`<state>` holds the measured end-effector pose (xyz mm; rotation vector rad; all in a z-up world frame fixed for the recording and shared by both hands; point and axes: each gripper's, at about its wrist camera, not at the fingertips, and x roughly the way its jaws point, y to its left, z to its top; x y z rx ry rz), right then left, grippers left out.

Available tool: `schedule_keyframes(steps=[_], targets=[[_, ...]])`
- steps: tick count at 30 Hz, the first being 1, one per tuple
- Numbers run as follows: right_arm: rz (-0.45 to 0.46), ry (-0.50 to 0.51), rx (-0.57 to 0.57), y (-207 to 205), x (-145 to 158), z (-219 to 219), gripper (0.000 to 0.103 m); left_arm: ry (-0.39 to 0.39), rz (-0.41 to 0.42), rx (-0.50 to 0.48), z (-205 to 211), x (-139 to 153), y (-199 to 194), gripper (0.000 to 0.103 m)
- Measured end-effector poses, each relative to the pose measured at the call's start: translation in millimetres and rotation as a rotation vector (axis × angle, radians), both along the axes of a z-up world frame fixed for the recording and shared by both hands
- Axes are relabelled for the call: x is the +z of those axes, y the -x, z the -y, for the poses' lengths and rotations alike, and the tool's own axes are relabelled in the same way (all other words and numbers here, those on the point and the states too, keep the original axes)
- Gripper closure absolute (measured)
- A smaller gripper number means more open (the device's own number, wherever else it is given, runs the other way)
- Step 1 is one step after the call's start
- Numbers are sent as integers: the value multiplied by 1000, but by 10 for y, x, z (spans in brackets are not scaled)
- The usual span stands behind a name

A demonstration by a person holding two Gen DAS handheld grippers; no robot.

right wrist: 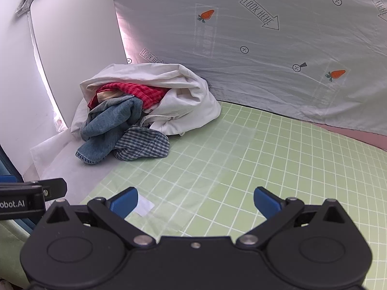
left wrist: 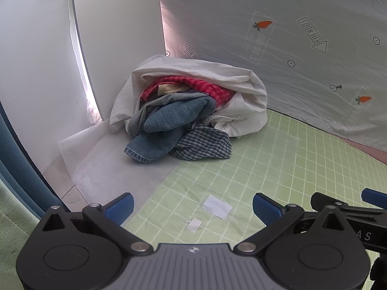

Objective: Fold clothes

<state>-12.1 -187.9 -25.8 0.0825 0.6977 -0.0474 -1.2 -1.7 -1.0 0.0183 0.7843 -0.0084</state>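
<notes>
Honestly, what mattered to me was the bearing of the crumpled heap of mixed clothes (left wrist: 186, 113) from each tool. From the left gripper (left wrist: 193, 207) the heap sat at about twelve o'clock, well apart, across a stretch of pale green grid-lined mat (left wrist: 266, 169). From the right gripper (right wrist: 195, 201) it lay off toward eleven o'clock, also well apart. I judged the left one nearer, since the heap sat toward the left side, in the corner.

Both grippers were released, blue-padded fingers spread wide, nothing between them. The right tool's tip showed at three o'clock in the left view.

No garment lay folded on the mat. A rumpled white cotton sheet (left wrist: 217, 77) draped over the top and right of the heap; a red checked cloth (left wrist: 208, 85) was tucked beneath it. A faded blue denim piece (left wrist: 169, 120) spilled toward me, its stitched hem at the near left, its long axis running roughly from seven to one o'clock. A dark plaid fabric piece (left wrist: 203, 145) touched it at the near right, and those two edges were nearest either tool.

Two small white paper scraps (left wrist: 216, 205) lay just ahead of the left fingers.
</notes>
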Motion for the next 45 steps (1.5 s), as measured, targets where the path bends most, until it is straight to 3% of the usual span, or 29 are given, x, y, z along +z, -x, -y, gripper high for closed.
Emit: schedule_keyframes(steps=[12,45], targets=[[-35,-18,12,-42,39,0,0,1,7,-6,-84,-11,49,0],[-22,-23,-1,-24,-42,9,0,-2,3,-10,-58,-12,8,0]])
